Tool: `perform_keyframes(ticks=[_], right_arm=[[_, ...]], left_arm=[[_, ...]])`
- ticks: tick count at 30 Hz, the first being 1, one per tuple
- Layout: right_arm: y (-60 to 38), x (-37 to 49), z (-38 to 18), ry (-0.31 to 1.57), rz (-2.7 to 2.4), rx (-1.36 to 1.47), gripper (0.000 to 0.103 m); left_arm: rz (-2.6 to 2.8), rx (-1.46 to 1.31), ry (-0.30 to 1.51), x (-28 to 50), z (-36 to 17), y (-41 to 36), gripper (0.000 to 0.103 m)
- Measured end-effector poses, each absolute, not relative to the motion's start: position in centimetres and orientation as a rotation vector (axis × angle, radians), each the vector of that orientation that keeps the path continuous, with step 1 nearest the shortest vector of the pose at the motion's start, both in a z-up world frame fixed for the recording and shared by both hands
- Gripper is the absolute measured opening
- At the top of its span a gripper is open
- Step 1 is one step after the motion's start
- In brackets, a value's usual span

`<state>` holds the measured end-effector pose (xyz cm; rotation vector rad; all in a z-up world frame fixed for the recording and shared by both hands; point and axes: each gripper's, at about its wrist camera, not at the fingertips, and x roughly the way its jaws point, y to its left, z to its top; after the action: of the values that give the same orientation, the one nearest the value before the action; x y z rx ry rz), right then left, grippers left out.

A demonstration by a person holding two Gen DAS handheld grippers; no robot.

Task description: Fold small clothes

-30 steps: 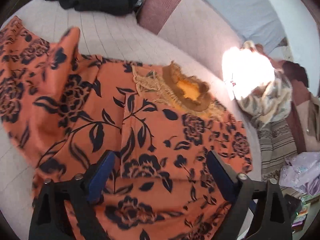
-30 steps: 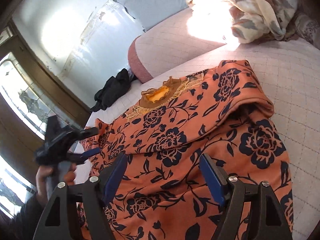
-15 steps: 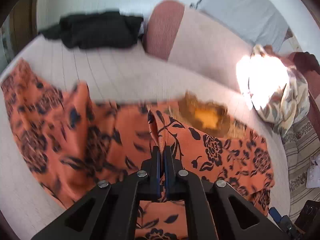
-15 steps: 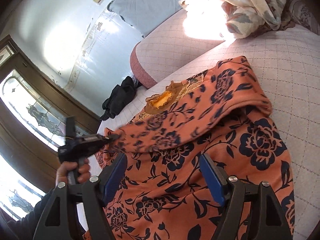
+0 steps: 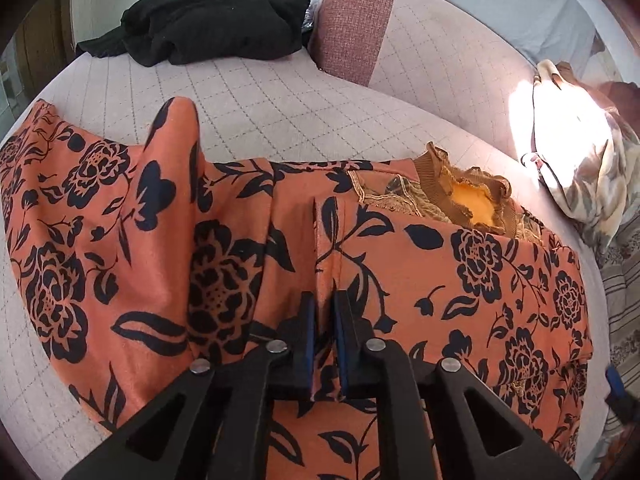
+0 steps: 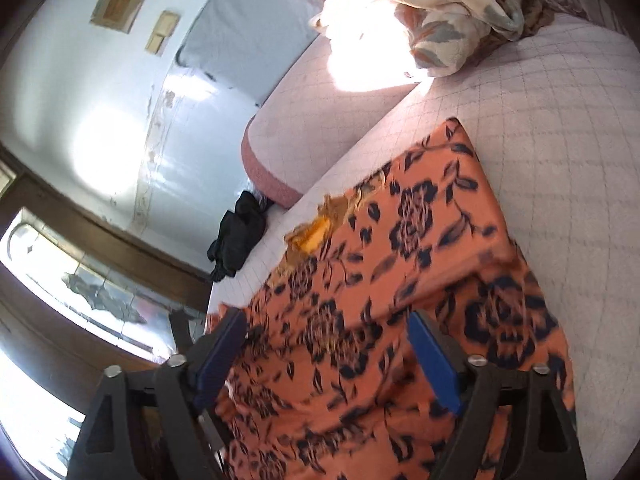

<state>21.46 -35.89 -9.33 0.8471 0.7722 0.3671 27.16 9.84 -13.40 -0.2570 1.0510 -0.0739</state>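
An orange top with dark floral print [image 5: 472, 264] lies on a quilted pale bed cover [image 5: 248, 104], its brown and yellow collar [image 5: 468, 196] toward the far side. My left gripper [image 5: 322, 308] is shut on a pinched ridge of the top's fabric near its middle. One sleeve [image 5: 80, 200] spreads out to the left. In the right wrist view the same top [image 6: 400, 248] lies below my right gripper [image 6: 328, 344], which is open and empty above the fabric.
A black garment [image 5: 208, 24] lies at the bed's far edge beside a pink-ended bolster [image 5: 352, 20]. A crumpled floral blanket [image 5: 592, 168] sits at the right in bright sunlight. A wood-framed glass door [image 6: 60, 280] stands left of the bed.
My left gripper closed on a fold of the orange top and has lifted it into a ridge. My right gripper stayed open and swung closer over the top.
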Motion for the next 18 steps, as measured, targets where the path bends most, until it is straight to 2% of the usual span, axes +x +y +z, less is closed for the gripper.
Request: perform_keyframes(ticks=[4,5,6,7,8,9,12,16,18], right_arm=[[-37.8,29.2,-12.3,0.869,0.365,0.983,0.087],[-38.7,29.9,-13.7,0.909,0.263,0.983,0.087],[-39.6,29.8,-15.4,0.946,0.191,1.038,0.082],[-40.3,28.9,-15.7,0.899,0.207,1.106,0.082],[-40.4,28.0,-15.1,0.872,0.216,1.101,0.082],[-40.1,26.8,-14.1,0.861,0.212,1.051,0.083],[-38.1,22.8,-11.9,0.832,0.256,0.901,0.084],[-34.4,19.0,-11.6,0.853,0.295,0.769,0.084],[-32.9,18.4,-11.7,0.852,0.316,0.73,0.084]], left_arm=[[-0.102,-0.32,1.012,24.6,-10.2,13.2,0.013],[-0.121,-0.348,0.994,23.3,-9.2,14.1,0.019],[-0.141,-0.38,0.963,22.0,-8.2,15.7,0.034],[-0.151,-0.407,0.93,20.6,-7.1,17.7,0.044],[-0.143,-0.424,0.905,19.7,-6.3,19.2,0.064],[-0.111,-0.458,0.862,18.6,-5.7,21.7,0.07],[0.006,-0.638,0.792,16.6,-5.8,30.3,0.07],[0.166,-0.97,0.769,16.5,-9.2,41.7,0.069],[0.212,-1.016,0.775,17.7,-10.3,45.3,0.068]])
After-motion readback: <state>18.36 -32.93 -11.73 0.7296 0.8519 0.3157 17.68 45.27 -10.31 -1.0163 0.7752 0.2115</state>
